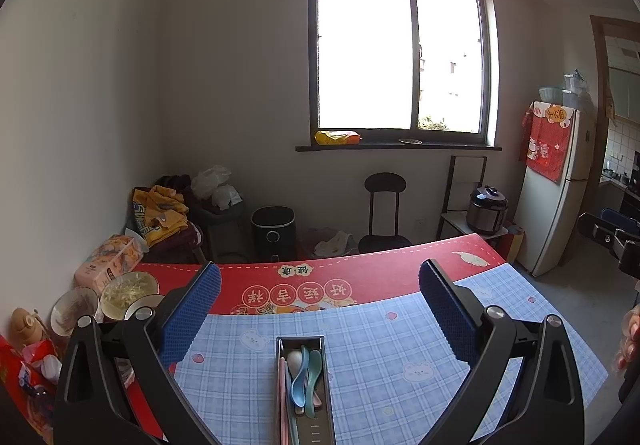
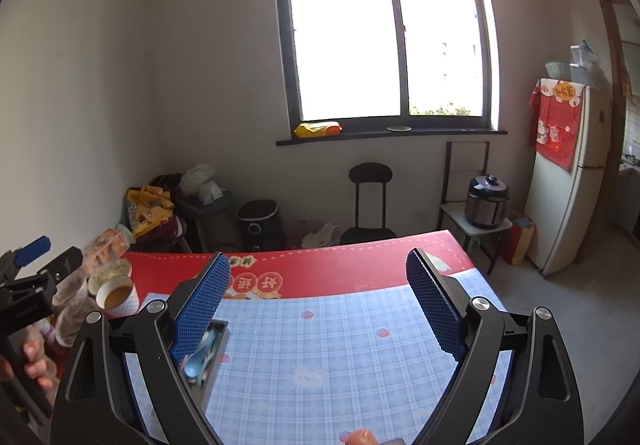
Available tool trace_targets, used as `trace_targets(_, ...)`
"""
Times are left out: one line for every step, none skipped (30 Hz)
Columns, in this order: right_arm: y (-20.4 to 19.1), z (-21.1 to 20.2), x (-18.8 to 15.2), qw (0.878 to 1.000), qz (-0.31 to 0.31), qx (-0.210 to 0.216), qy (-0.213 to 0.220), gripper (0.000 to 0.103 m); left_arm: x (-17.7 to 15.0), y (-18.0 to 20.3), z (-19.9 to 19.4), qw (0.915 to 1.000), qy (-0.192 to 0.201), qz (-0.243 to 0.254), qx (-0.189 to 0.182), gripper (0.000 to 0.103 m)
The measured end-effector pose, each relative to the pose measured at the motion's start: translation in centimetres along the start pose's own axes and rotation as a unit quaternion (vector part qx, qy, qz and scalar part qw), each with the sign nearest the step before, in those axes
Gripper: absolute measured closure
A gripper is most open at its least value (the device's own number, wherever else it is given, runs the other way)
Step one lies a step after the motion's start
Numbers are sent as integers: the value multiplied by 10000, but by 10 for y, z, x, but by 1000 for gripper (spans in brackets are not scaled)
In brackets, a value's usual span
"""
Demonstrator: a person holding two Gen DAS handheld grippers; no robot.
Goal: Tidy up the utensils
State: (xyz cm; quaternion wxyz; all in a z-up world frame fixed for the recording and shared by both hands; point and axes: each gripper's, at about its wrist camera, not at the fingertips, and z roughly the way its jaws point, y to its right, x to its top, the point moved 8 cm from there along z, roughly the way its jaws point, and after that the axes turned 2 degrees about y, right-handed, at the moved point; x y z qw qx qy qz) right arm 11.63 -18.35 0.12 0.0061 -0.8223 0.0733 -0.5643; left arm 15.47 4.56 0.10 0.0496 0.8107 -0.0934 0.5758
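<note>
I am holding my left gripper [image 1: 320, 309] with its jaws wide apart and nothing between them, hovering right over the utensil tray [image 1: 304, 385], which is lying on the blue checked mat [image 1: 380, 345] with spoons [image 1: 306, 373] inside. My right gripper [image 2: 318, 305] is also spreading wide and empty; the tray [image 2: 214, 357] is sitting beside its left finger. Beyond both, the red tablecloth [image 1: 360, 269] is stretching away.
</note>
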Motion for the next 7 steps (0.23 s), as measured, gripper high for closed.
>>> trace_targets(-1,0,0,10000,-3,-4,5,17,0,0,0,10000,7,13,11,6)
trace_targets(-1,0,0,10000,-2,-9,12,17,1,1,0,10000,17,29,27,6)
trace_targets(-1,-1,0,10000,3,-9,17,17,1,1,-2,10000,26,43,40,6)
trace_targets(-1,-1,0,10000,8,-7,20,17,1,1,-2,10000,34,50,42,6)
trace_targets(-1,-1,0,10000,11,-10,22,17,1,1,-2,10000,37,54,42,6)
trace_targets(-1,-1,-1,10000,13,-13,21,17,1,1,-2,10000,35,57,43,6)
trace_targets(-1,-1,-1,10000,14,-7,21,17,1,1,-3,10000,38,67,51,6)
